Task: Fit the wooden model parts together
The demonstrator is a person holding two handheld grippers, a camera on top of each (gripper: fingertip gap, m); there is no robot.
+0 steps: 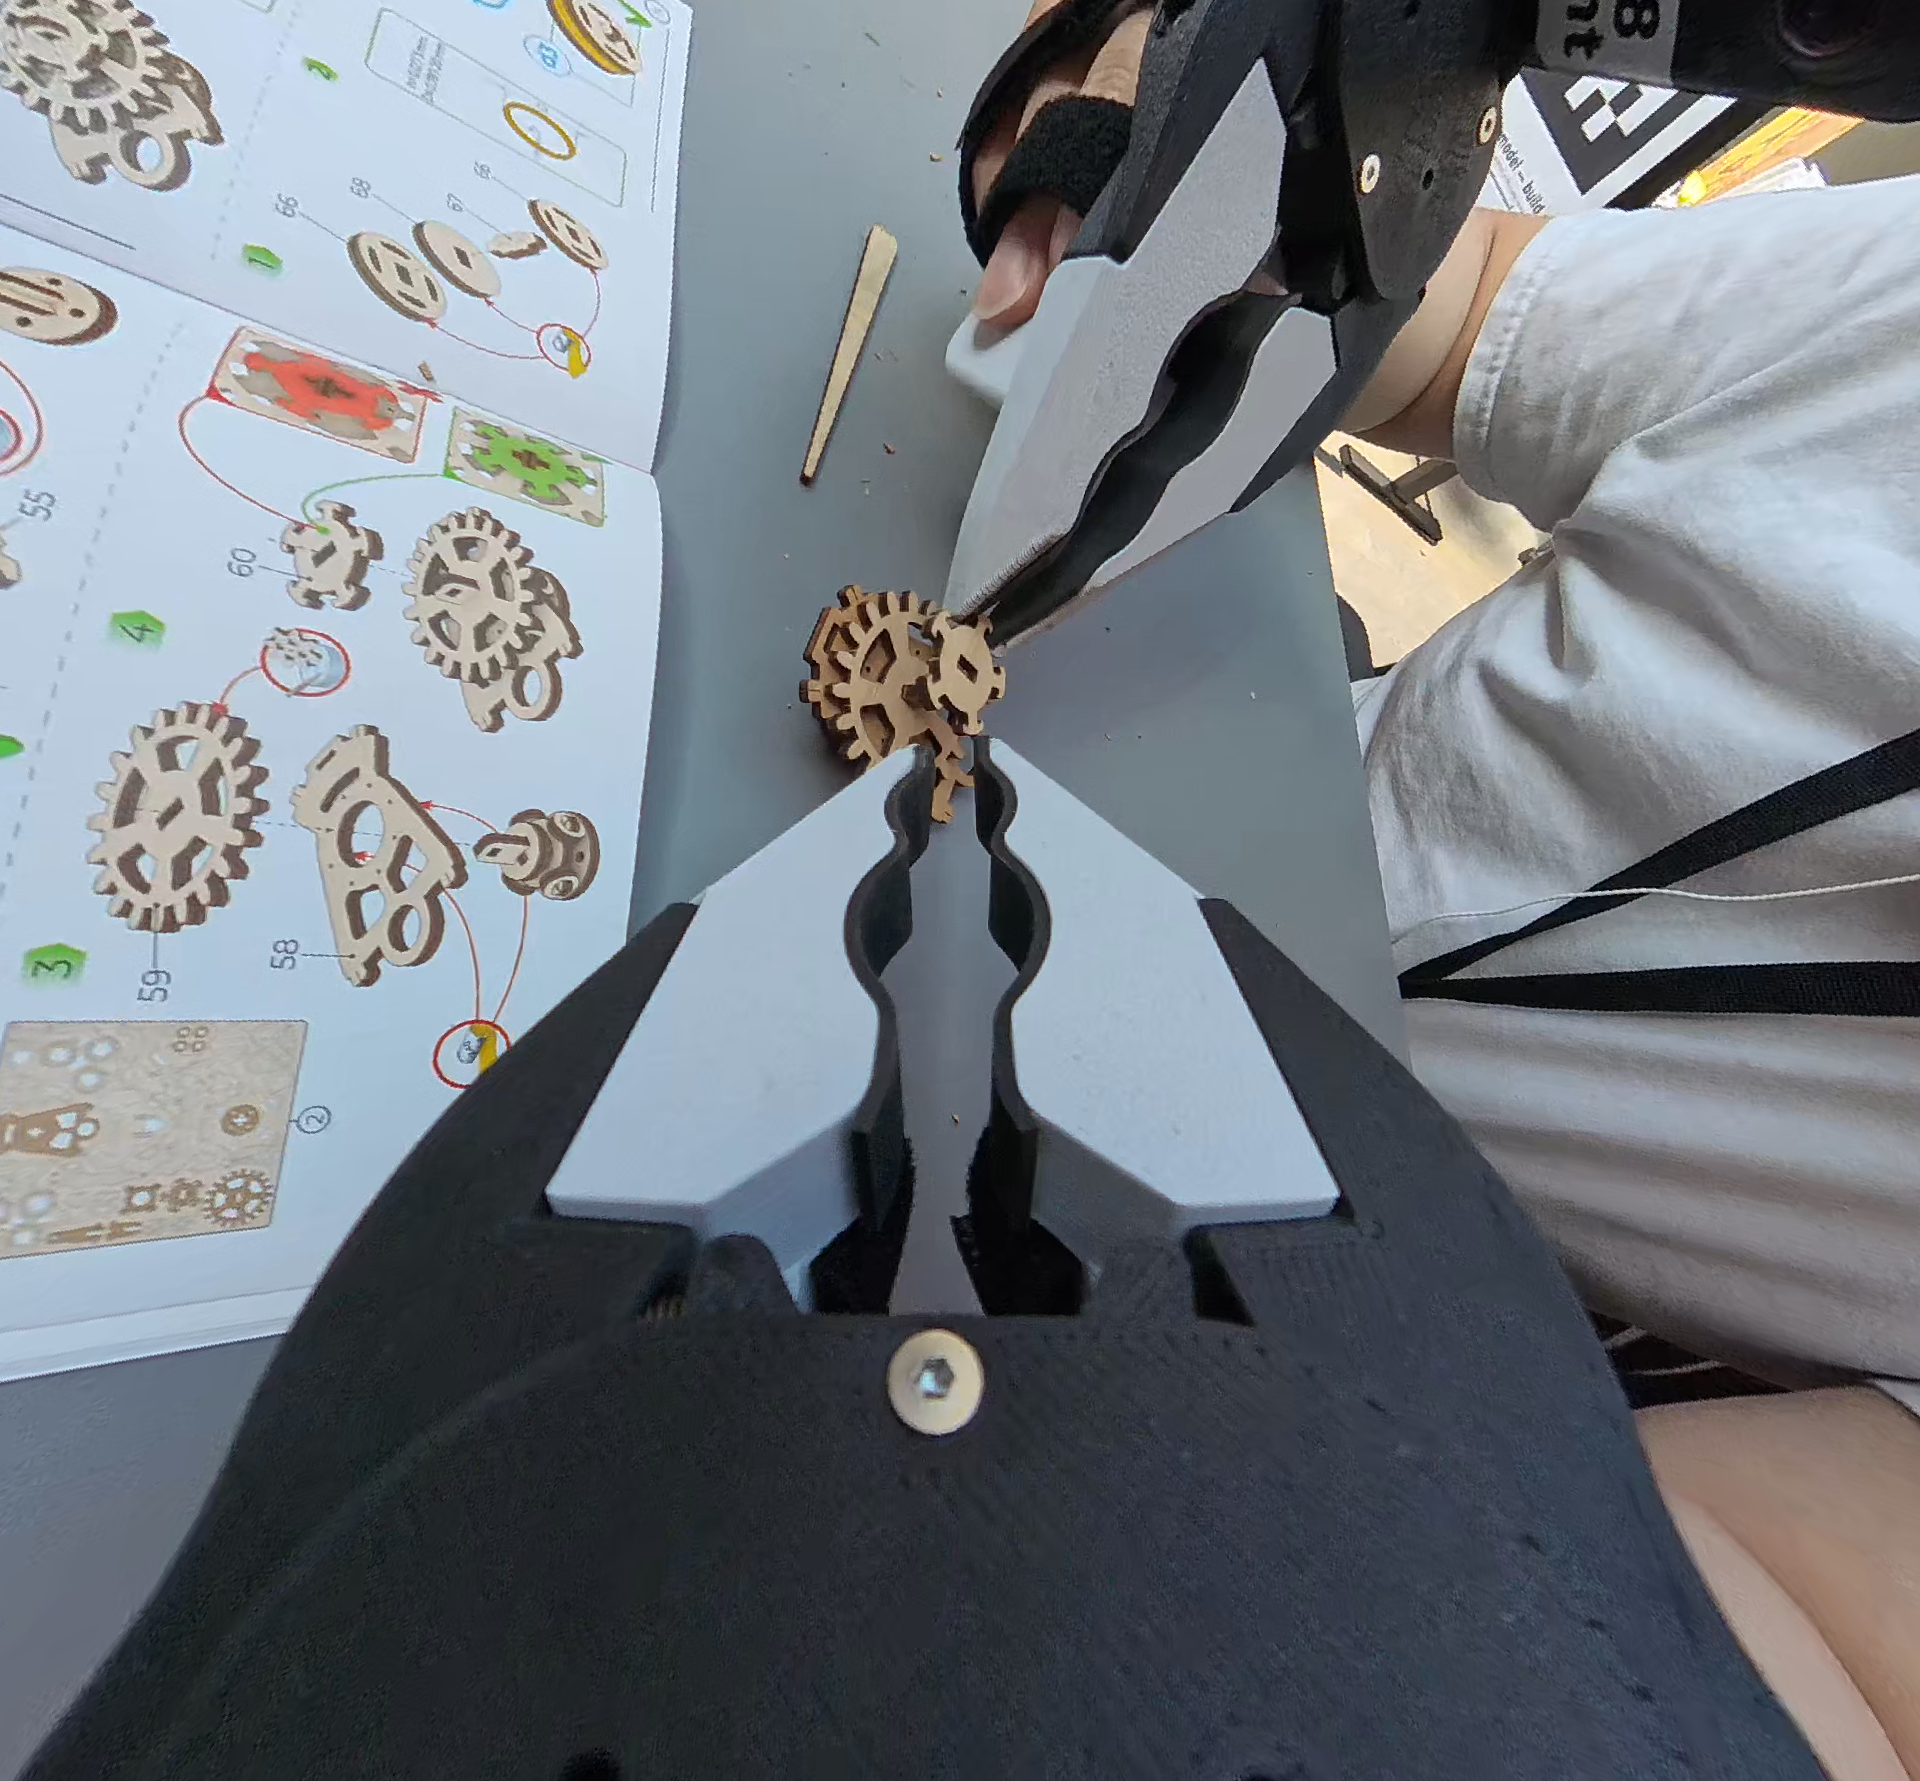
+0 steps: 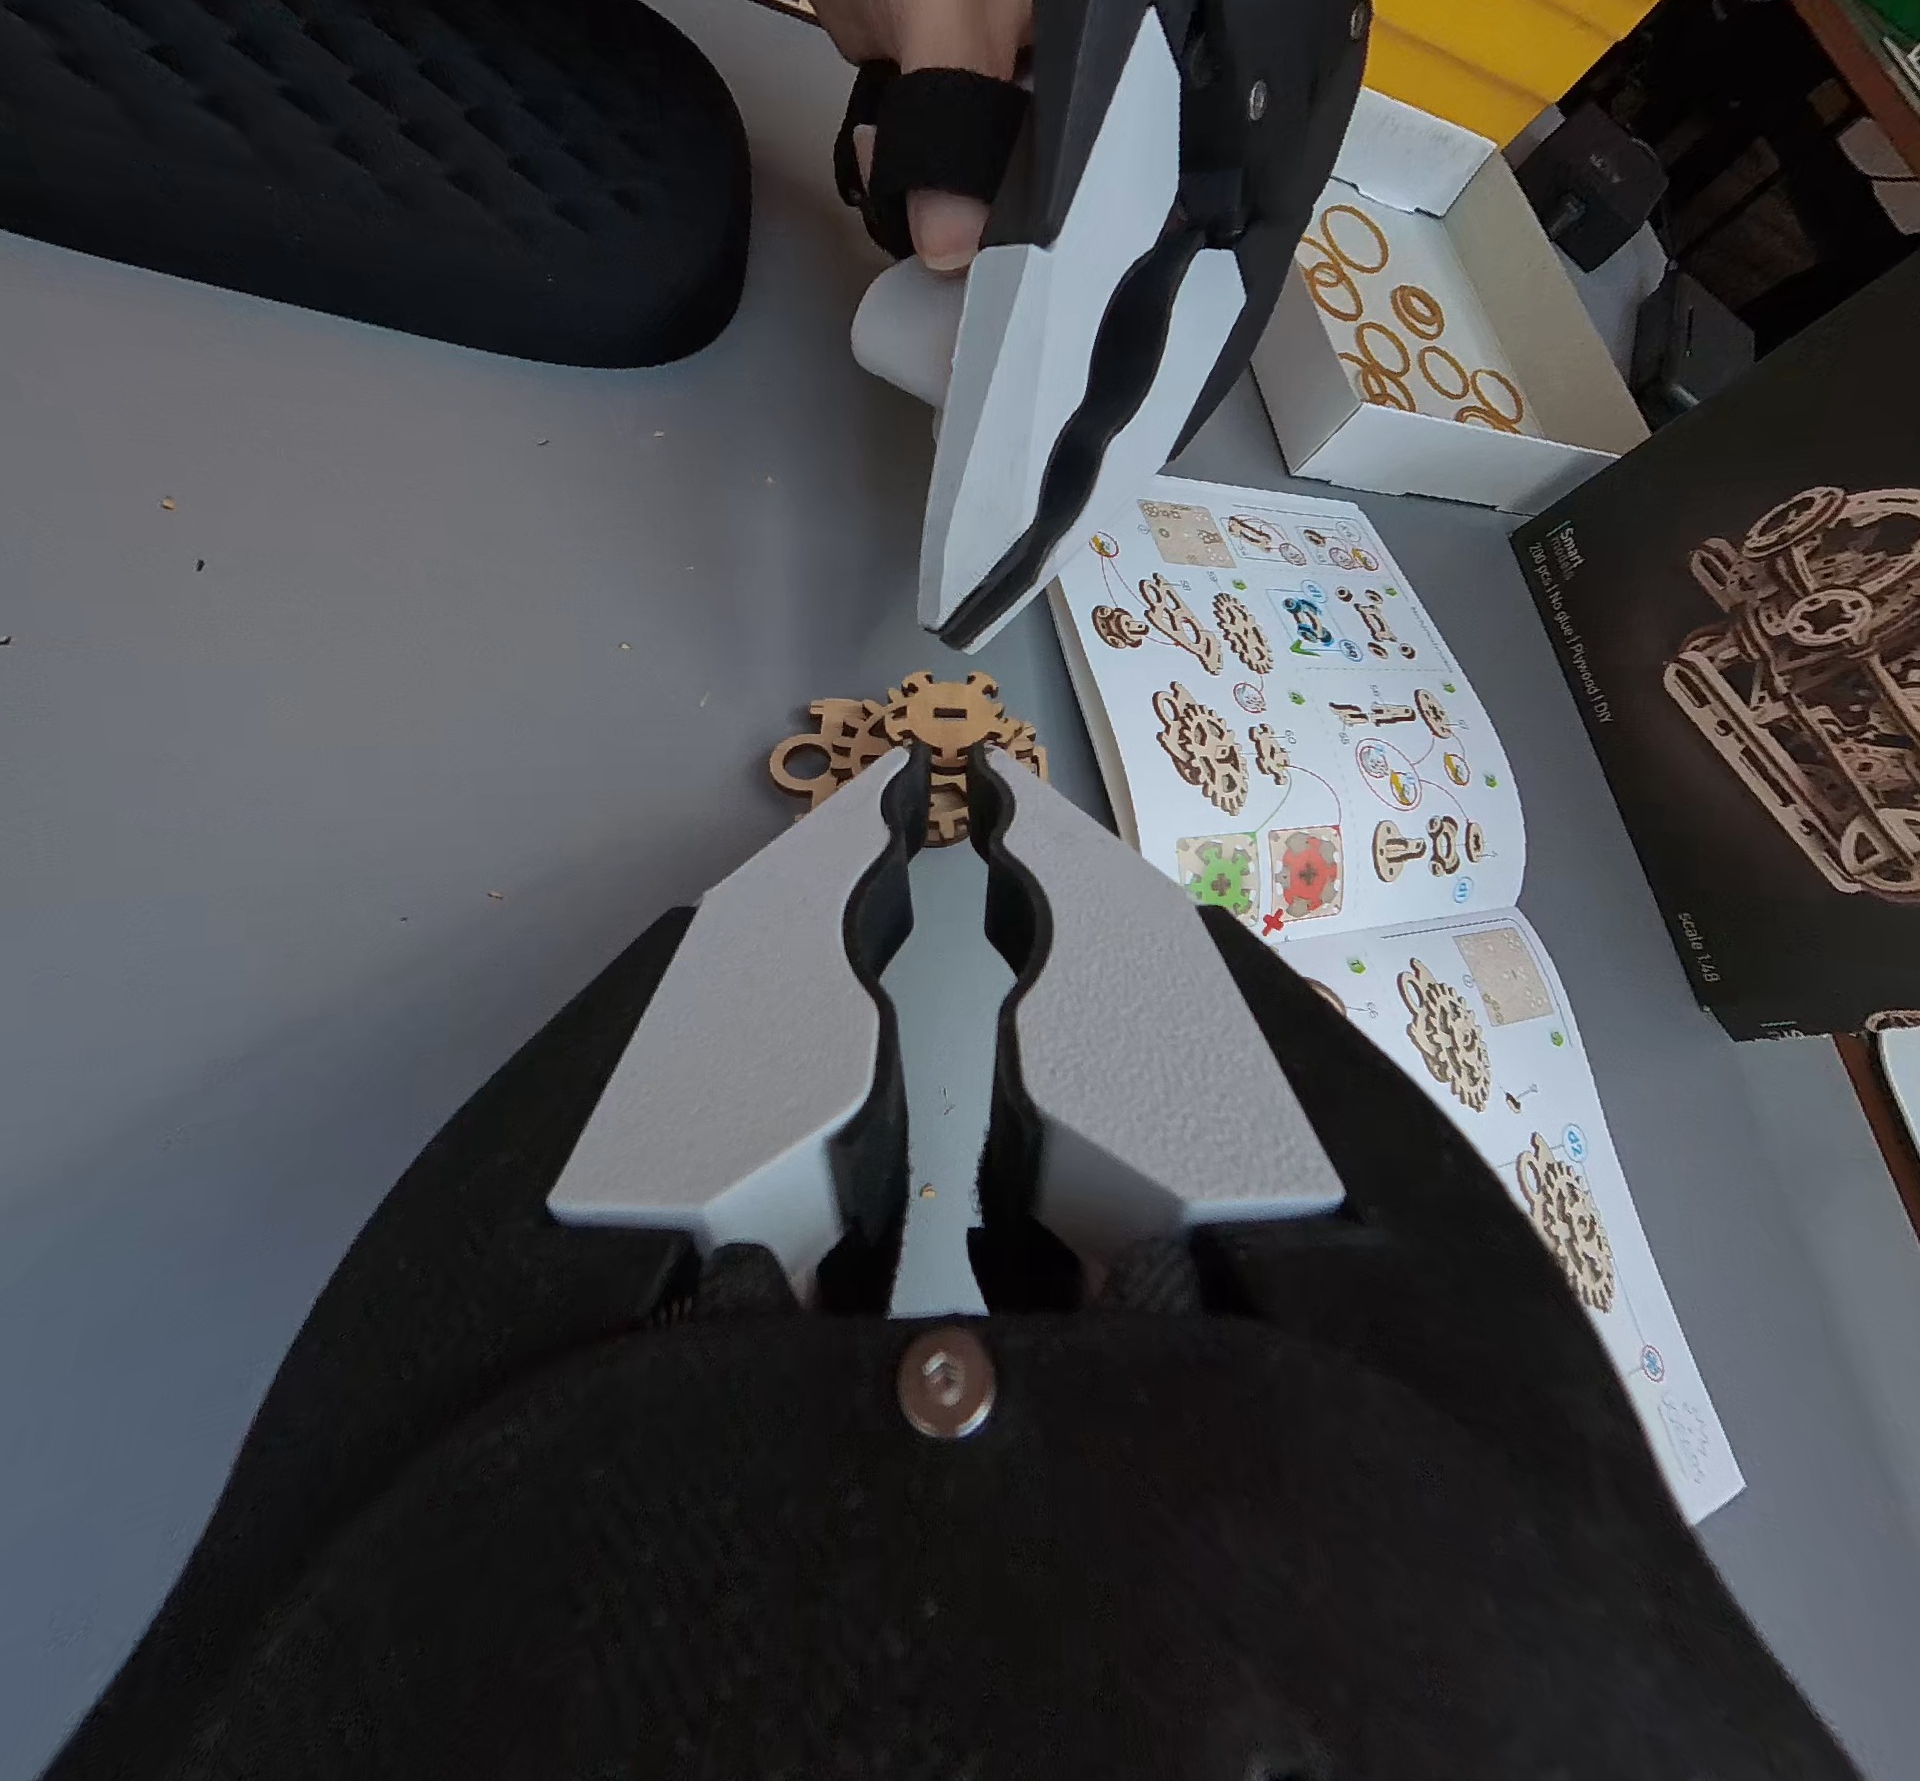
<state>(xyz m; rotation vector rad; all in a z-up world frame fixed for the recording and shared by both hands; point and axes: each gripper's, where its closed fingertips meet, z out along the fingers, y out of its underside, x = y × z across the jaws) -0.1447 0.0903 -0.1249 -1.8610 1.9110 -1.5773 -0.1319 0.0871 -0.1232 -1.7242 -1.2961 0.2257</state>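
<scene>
Wooden gear assembly (image 1: 883,682) lies on the grey table (image 1: 790,121), at five o'clock from the booklet (image 1: 312,484). A small cog (image 2: 940,718) is pinched by the right gripper (image 2: 943,763) over it. The left gripper (image 1: 948,763) is nearly closed around a lower tab; whether it grips cannot be told. Seating seems in hand; the cog's slot must next be aligned and pressed.

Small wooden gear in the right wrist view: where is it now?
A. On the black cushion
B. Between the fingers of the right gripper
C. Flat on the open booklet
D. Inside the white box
B: the right gripper pinches the small wooden gear at its tips, just above the larger gear assembly.
</scene>
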